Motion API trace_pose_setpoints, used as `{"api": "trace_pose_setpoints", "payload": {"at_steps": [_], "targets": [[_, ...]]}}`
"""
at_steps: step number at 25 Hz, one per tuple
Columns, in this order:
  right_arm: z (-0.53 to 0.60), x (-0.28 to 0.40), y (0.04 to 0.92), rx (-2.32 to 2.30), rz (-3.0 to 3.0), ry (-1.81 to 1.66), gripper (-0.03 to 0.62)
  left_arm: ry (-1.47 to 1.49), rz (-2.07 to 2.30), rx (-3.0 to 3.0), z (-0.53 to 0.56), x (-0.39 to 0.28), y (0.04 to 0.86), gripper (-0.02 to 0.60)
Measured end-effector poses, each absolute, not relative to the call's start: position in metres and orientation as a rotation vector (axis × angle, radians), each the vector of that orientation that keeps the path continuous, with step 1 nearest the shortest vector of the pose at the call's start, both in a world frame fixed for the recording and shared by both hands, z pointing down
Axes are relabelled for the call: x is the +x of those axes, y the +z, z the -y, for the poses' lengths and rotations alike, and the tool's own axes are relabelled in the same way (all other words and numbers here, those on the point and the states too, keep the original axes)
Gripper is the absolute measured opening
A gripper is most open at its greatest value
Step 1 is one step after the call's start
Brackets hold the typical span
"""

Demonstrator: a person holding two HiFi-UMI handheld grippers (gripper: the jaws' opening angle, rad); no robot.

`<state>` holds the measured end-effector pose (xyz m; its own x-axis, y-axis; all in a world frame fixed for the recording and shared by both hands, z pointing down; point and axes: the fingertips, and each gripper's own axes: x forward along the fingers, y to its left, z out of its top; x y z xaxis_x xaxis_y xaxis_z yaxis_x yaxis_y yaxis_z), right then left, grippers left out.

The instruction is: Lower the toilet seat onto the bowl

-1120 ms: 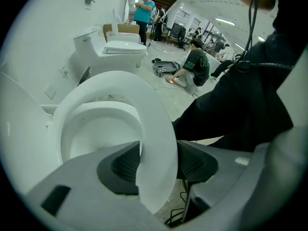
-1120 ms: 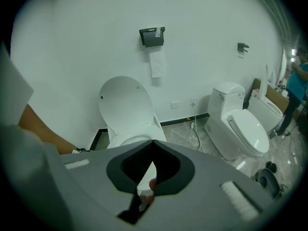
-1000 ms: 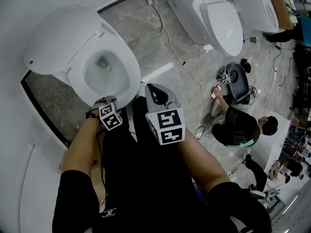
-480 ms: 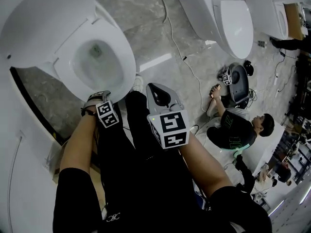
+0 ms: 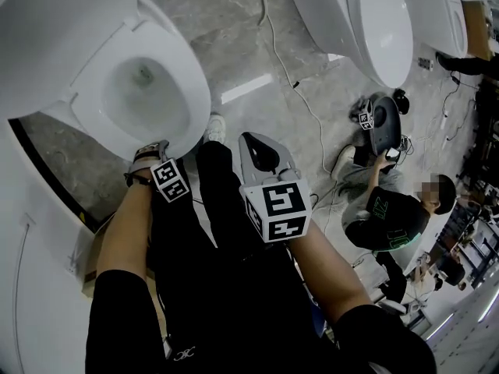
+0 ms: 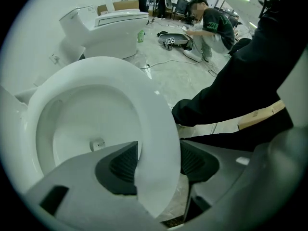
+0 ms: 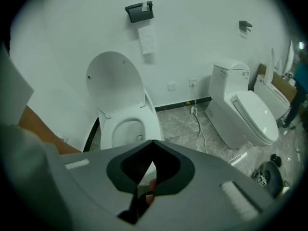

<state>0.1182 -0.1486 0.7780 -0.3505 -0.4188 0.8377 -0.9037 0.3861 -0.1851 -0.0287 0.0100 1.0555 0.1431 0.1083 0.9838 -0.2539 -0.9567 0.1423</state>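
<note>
The left gripper [image 6: 159,160] is closed on the front edge of the toilet seat [image 6: 144,95], with one jaw pad set against each face of the white ring. The seat is seen low over the bowl [image 5: 144,92]; whether full contact is made cannot be told. The lid [image 7: 113,78] is raised upright against the wall. The right gripper [image 7: 153,143] is held back over the person's dark trousers, with its jaws brought together and nothing between them. A second toilet [image 5: 382,29] is placed well apart on the marble floor [image 5: 234,45], and a crouching person [image 5: 390,213] is seen near it.
</note>
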Motion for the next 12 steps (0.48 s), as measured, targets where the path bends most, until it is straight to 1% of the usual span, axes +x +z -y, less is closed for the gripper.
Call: {"api": "trace_pose_setpoints", "payload": {"at_steps": [7,10,11,12], "targets": [[0.152,0.121,0.782,1.142,1.928,0.87,0.008,1.826,0.179,2.172,-0.006,-0.025,1.053,0.257],[0.154,0.117,0.769,1.139,1.954,0.858,0.008,1.629,0.283,2.156,-0.001,-0.02,1.037,0.282],[0.155,0.115,0.763,1.14,1.963,0.855,0.008,1.557,0.314,2.148,0.0,-0.016,1.027,0.31],[0.156,0.114,0.756,1.142,1.972,0.851,0.008,1.492,0.343,2.148,0.002,-0.012,1.014,0.321]]}}
